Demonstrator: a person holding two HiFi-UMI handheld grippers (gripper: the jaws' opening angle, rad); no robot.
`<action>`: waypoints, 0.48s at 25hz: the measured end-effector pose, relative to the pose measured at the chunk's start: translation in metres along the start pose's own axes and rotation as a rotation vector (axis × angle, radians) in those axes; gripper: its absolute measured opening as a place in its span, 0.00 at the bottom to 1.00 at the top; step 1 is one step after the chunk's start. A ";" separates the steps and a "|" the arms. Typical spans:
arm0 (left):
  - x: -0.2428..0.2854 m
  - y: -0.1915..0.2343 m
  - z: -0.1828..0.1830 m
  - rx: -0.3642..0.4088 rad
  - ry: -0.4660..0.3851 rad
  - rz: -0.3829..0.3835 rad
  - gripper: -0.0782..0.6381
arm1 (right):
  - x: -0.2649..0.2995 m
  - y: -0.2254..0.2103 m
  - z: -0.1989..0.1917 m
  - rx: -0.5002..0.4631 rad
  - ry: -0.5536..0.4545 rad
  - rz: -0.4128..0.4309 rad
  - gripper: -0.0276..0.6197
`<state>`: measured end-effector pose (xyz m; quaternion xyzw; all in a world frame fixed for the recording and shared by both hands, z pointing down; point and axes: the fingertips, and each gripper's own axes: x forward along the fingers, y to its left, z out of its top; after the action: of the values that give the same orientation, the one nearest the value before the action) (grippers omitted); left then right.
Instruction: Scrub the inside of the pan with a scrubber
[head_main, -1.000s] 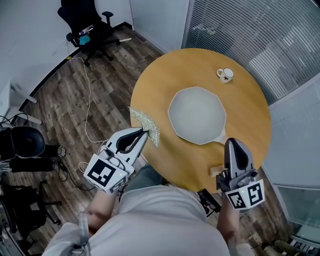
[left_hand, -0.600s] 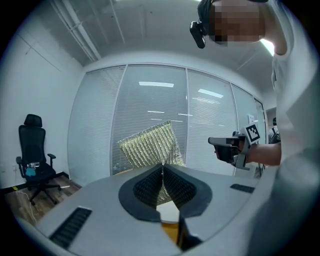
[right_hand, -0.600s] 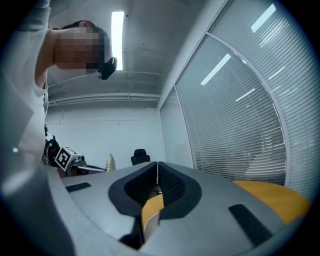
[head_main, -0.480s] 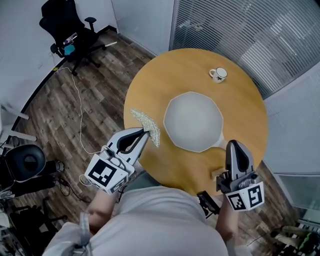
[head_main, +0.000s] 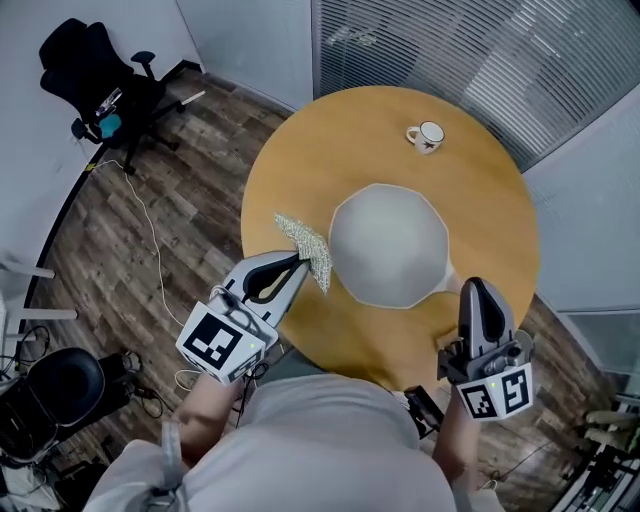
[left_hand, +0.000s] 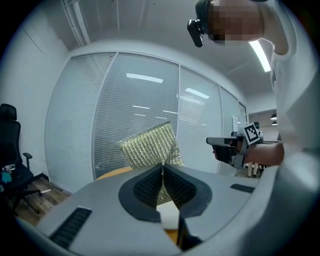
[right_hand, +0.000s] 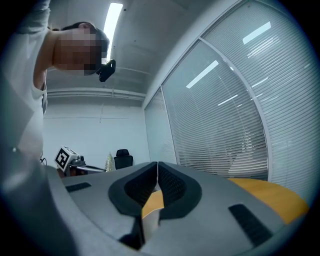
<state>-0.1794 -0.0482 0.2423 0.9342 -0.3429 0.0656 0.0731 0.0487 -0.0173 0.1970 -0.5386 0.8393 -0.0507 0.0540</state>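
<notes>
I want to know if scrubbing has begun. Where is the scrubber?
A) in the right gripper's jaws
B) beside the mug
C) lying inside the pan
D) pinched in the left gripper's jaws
D: the left gripper has its jaws closed on the scrubber, which it holds beside the left edge of the pan, not inside it.

No readable words — only square markers (head_main: 213, 343) on left gripper (head_main: 298, 262) and right gripper (head_main: 474, 290), perhaps a star (head_main: 426, 143) on the mug (head_main: 428, 132)
</notes>
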 end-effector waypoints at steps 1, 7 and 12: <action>0.002 0.002 0.001 0.003 0.006 -0.010 0.13 | 0.001 0.000 0.000 0.004 0.001 -0.009 0.07; 0.009 0.005 -0.001 0.005 0.027 -0.009 0.13 | -0.001 -0.009 -0.002 -0.005 0.022 -0.023 0.07; 0.013 -0.009 -0.009 -0.016 0.035 0.018 0.13 | -0.013 -0.031 -0.007 0.008 0.043 -0.026 0.07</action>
<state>-0.1644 -0.0474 0.2521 0.9292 -0.3503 0.0800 0.0859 0.0813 -0.0178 0.2087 -0.5480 0.8331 -0.0661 0.0373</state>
